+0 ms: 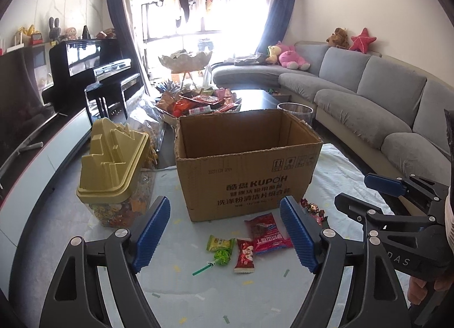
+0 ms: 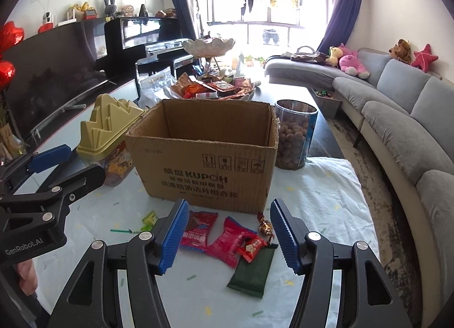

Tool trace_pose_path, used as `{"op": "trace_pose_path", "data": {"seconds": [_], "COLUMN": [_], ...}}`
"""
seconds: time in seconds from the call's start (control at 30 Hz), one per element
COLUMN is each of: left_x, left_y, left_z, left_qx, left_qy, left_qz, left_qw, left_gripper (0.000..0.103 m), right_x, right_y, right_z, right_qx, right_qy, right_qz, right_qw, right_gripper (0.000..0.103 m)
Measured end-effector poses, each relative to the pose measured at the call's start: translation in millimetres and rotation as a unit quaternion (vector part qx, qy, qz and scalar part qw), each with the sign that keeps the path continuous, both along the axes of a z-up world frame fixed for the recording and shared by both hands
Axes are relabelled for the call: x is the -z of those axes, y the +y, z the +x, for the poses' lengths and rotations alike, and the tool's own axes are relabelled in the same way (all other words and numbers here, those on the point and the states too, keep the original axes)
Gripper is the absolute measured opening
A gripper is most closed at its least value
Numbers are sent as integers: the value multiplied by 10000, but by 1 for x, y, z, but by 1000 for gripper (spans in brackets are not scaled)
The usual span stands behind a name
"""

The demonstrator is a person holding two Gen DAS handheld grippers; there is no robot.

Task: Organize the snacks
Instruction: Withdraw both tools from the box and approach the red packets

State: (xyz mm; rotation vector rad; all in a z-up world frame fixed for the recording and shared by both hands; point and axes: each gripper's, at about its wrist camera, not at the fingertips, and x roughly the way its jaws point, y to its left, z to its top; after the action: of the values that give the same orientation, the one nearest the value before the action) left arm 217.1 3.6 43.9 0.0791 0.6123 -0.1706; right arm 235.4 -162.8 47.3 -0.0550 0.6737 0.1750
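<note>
An open, empty cardboard box (image 1: 247, 169) stands on the white cloth; it also shows in the right wrist view (image 2: 204, 163). Loose snacks lie in front of it: a red packet (image 1: 266, 230), a small red packet (image 1: 244, 251), a green packet (image 1: 220, 243) and a green lollipop (image 1: 221, 255). The right wrist view shows pink-red packets (image 2: 198, 231) (image 2: 231, 240), a small red candy (image 2: 252, 247), a dark green packet (image 2: 254, 271) and a foil candy (image 2: 265, 227). My left gripper (image 1: 225, 236) is open above the snacks. My right gripper (image 2: 228, 236) is open above them.
A clear jar with a gold lid (image 1: 113, 175) stands left of the box. A tub of round snacks (image 2: 295, 135) stands to its right. A tiered tray piled with snacks (image 1: 198, 101) sits behind. A grey sofa (image 1: 369, 95) runs along the right; a piano (image 1: 90, 70) stands far left.
</note>
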Motion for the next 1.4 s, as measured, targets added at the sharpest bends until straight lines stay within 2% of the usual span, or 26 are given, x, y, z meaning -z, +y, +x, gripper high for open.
{"op": "trace_pose_path", "data": {"seconds": [0.43,0.97,1.4], "left_x": [39,94,125], "left_y": [-4,-9,-16], "left_z": [-19,-4,27], "left_qx": [130,209,353], "left_qy": [355,1063,1409], "left_qz": [81,92,89], "left_qw": [9993,9941,9894], "left_gripper": [80,79,67], "right_x": [34,83,118], "right_y": [-6,-17,-28], "right_z": [-21,-15,7], "right_qx": [235,537,756], "right_qy": [405,1104,1476], "right_qz": [50,112,19], "right_qw": [9989,9924,9862], "right_gripper": [61,61,61]}}
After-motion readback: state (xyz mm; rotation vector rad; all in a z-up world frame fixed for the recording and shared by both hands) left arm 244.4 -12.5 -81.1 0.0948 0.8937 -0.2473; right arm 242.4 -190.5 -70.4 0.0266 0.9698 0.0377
